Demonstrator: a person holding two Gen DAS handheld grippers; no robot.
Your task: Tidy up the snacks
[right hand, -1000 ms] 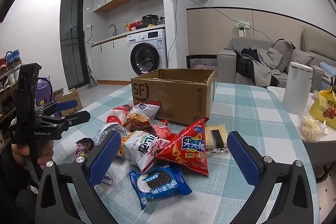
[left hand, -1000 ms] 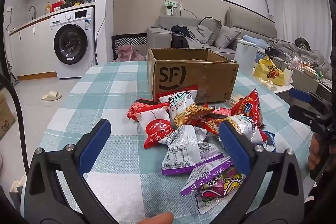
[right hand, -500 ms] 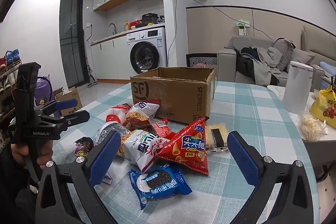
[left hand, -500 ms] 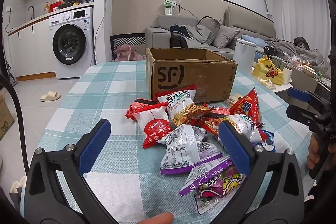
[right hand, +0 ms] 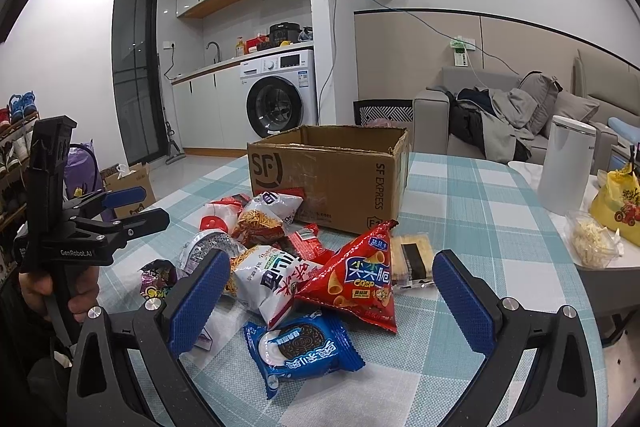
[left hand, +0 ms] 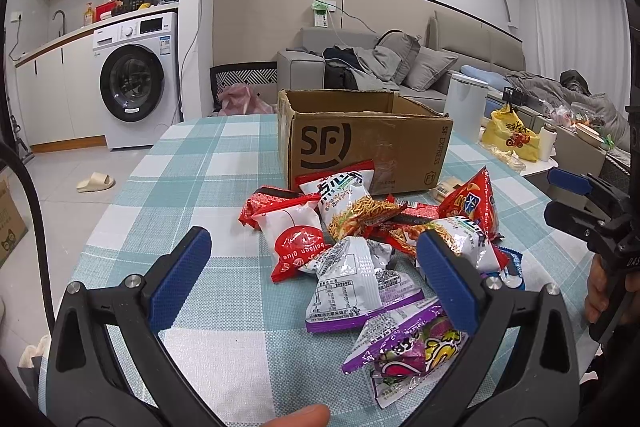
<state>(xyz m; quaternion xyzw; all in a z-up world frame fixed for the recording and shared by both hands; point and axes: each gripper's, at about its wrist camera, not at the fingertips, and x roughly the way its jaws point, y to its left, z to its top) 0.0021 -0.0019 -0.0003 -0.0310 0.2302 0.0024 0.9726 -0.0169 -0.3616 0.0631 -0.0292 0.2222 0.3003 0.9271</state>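
Between the wide-open fingers of the left gripper (left hand: 312, 271) and right gripper (right hand: 330, 291) the snacks (right hand: 296, 267) stay unmoved before the cardboard box (right hand: 332, 179) (nothing gripped), so sorting has not begun.

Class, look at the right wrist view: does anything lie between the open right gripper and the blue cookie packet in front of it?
Nothing visible does. The blue cookie packet lies at the near edge of the pile on the checked tablecloth, right before the open right gripper. The red triangular crisp bag lies just beyond the packet, not in the way.
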